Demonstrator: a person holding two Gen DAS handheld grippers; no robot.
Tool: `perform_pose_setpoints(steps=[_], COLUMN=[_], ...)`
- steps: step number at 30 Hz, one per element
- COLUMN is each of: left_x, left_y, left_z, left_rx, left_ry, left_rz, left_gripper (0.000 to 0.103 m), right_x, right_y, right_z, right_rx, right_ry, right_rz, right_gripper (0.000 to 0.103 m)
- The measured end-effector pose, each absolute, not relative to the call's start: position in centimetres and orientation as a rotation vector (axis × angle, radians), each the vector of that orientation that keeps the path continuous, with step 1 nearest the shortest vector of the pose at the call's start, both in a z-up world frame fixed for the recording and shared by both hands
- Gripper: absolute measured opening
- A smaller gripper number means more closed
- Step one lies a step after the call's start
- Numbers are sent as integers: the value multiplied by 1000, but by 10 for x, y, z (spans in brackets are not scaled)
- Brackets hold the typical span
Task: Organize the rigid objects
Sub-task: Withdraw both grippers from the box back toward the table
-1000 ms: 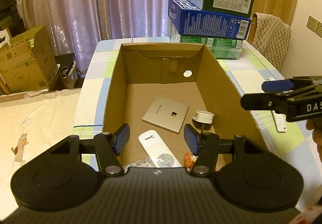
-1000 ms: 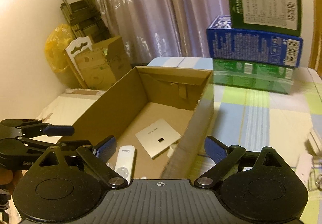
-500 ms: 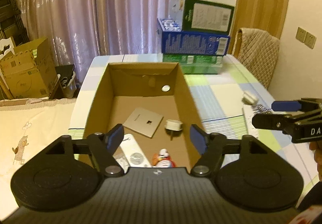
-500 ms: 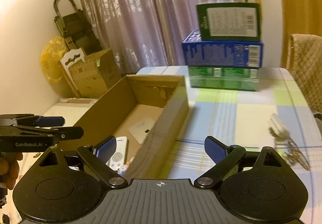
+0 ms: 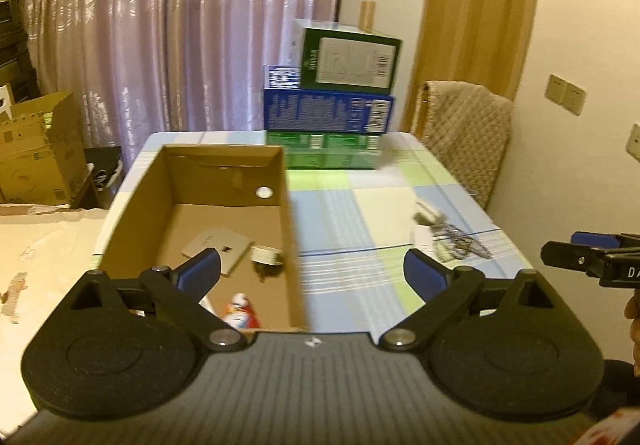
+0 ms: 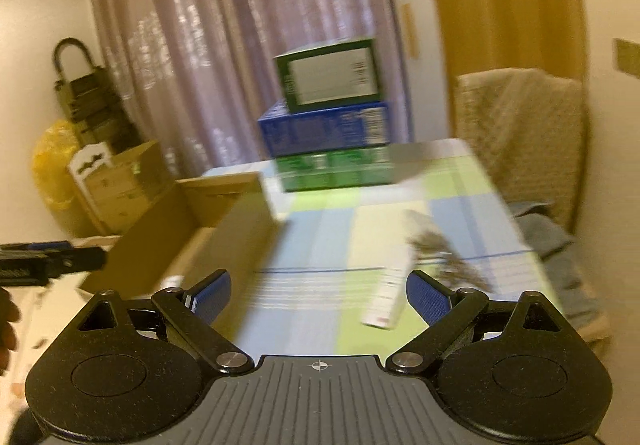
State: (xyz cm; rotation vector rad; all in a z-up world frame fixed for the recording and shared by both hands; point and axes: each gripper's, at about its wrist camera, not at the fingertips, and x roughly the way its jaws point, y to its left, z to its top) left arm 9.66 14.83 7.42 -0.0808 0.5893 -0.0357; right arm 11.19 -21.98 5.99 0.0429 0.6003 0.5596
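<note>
Nearest, the left gripper (image 5: 312, 271) hangs over the table's near edge with its blue pads spread wide and nothing between them. Beside it, the right gripper (image 6: 318, 293) is likewise wide open and empty, aimed toward the table's right half. Just past the left gripper sits an open cardboard box (image 5: 292, 229) on the checked tablecloth (image 5: 360, 205); inside it lie a flat silver panel (image 5: 218, 249), a round white plug (image 5: 266, 255), a small red and white toy (image 5: 240, 311), and the edge of something white that cannot be made out. To the right of the box, still loose on the cloth, a white remote (image 6: 390, 293) lies just ahead of the right gripper's right pad, with a dark tangle of metal bits (image 6: 444, 257) touching or just beside its far end; motion blur hides the details. Farther back stands a stack of green and blue cartons (image 5: 332, 117) before the curtain. The step in hand appears to be a reach for the next loose item, with the box part filled. The next move likely calls for lowering the right gripper so its pads straddle the remote's narrow sides, closing, then carrying it over the box wall.
</note>
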Motion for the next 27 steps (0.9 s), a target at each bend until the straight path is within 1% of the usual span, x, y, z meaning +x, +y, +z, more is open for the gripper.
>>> perform_pose_setpoints(steps=[5,11,18,27], left_x=[86,86,98,120], left_y=[120,89,60,43], left_z=[74,67,50,35], left_rx=[-42,-42,-42,-37], left_ry=[548,561,592,614], left_rz=[-29,-81,-131,-153], left_gripper=[100,100,100,100], right_x=[102,99,103,119], right_y=[-269,-311,-333,-343], right_z=[56,49,36,21], right_rx=[56,82,98,99], right_ry=[589,600,620,640], right_rz=[452,380,350,351], right_gripper=[92,92,92,92])
